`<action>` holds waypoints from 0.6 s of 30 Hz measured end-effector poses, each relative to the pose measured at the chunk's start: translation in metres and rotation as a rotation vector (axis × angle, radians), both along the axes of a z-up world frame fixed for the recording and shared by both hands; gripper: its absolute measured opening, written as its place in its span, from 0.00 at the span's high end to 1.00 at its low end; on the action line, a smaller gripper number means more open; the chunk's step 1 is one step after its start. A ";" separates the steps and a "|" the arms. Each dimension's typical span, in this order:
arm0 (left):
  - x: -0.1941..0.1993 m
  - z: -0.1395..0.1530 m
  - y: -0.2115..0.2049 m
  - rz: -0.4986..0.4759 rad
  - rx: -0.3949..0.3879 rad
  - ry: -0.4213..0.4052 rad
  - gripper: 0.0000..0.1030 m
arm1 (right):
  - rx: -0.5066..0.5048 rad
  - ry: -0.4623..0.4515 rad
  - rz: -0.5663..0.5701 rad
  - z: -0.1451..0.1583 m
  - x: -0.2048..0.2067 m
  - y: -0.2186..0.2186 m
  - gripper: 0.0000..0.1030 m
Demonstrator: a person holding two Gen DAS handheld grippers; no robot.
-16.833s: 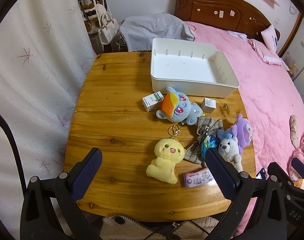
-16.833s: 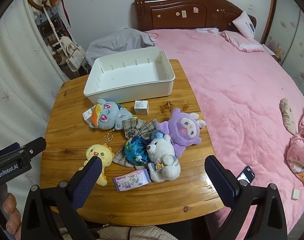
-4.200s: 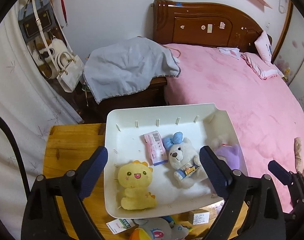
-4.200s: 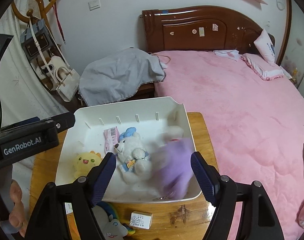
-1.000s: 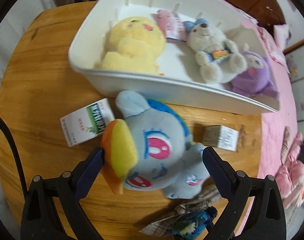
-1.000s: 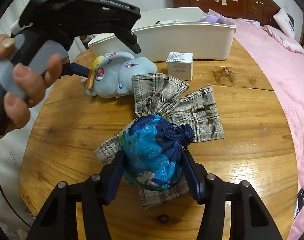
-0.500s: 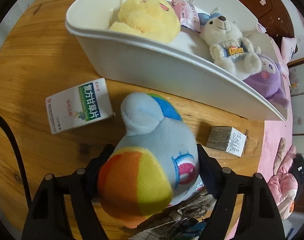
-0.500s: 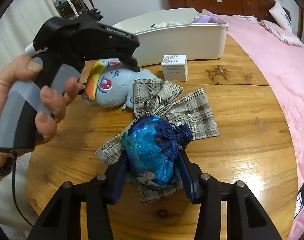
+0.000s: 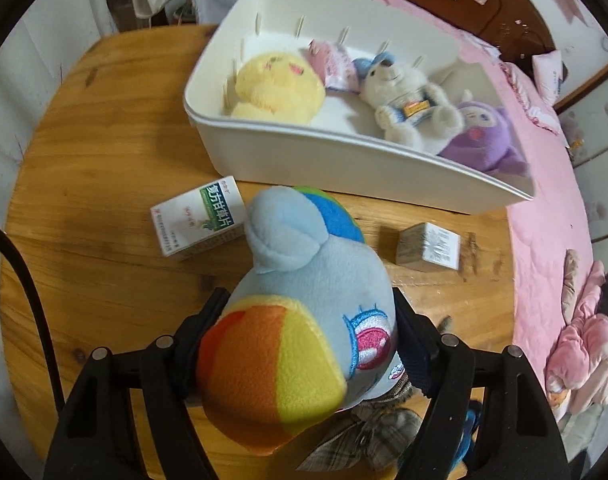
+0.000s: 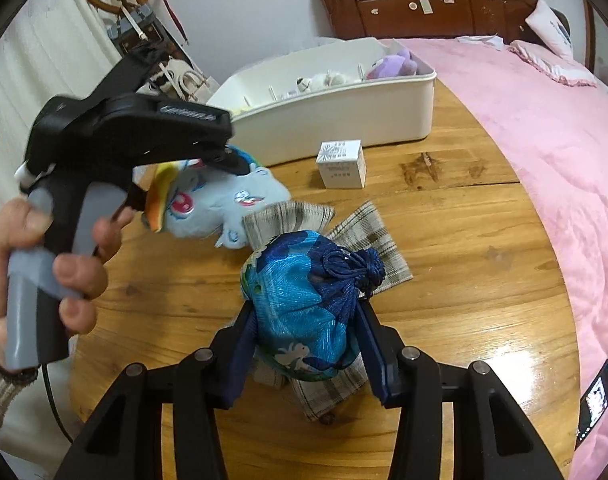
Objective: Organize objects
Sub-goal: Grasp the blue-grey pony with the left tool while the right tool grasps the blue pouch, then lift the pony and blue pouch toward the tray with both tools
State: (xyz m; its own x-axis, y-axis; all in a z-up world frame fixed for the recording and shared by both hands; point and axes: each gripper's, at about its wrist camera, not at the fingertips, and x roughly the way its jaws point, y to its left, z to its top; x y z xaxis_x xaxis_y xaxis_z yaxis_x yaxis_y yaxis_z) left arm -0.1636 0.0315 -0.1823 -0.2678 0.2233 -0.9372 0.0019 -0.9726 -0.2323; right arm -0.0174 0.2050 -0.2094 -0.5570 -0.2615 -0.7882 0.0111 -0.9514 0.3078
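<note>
My left gripper (image 9: 308,320) is shut on a blue plush pony (image 9: 304,304) with an orange and yellow mane and holds it above the round wooden table (image 9: 91,184). The pony also shows in the right wrist view (image 10: 219,204). My right gripper (image 10: 304,328) is shut on a blue drawstring pouch (image 10: 304,304), lifted just over a plaid cloth bow (image 10: 368,232). The white bin (image 9: 344,160) at the back holds a yellow plush (image 9: 275,88), a white bear (image 9: 408,100), a purple plush (image 9: 484,140) and a pink packet (image 9: 332,64).
A green and white box (image 9: 195,216) and a small white box (image 9: 428,248) lie on the table in front of the bin. A pink bed (image 10: 544,128) runs along the right. A phone (image 10: 596,396) lies at the table's right edge. Curtains hang on the left.
My left gripper has lifted the pony off the table and drawn back from the bin. My right gripper has raised the pouch off the plaid bow.
</note>
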 end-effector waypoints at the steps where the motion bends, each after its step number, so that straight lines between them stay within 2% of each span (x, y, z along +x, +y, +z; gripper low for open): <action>1: 0.002 0.004 -0.002 -0.007 -0.003 0.013 0.23 | -0.006 0.006 -0.004 0.002 0.001 0.002 0.53; 7: 0.004 0.034 -0.002 -0.049 -0.011 0.096 0.23 | -0.037 0.027 -0.037 0.018 0.010 0.013 0.53; 10: 0.001 0.040 0.000 -0.063 -0.005 0.103 0.23 | -0.047 0.042 -0.048 0.027 0.013 0.017 0.53; 18: 0.025 0.072 -0.010 -0.098 -0.033 0.147 0.23 | -0.060 0.093 -0.056 0.057 0.015 0.026 0.53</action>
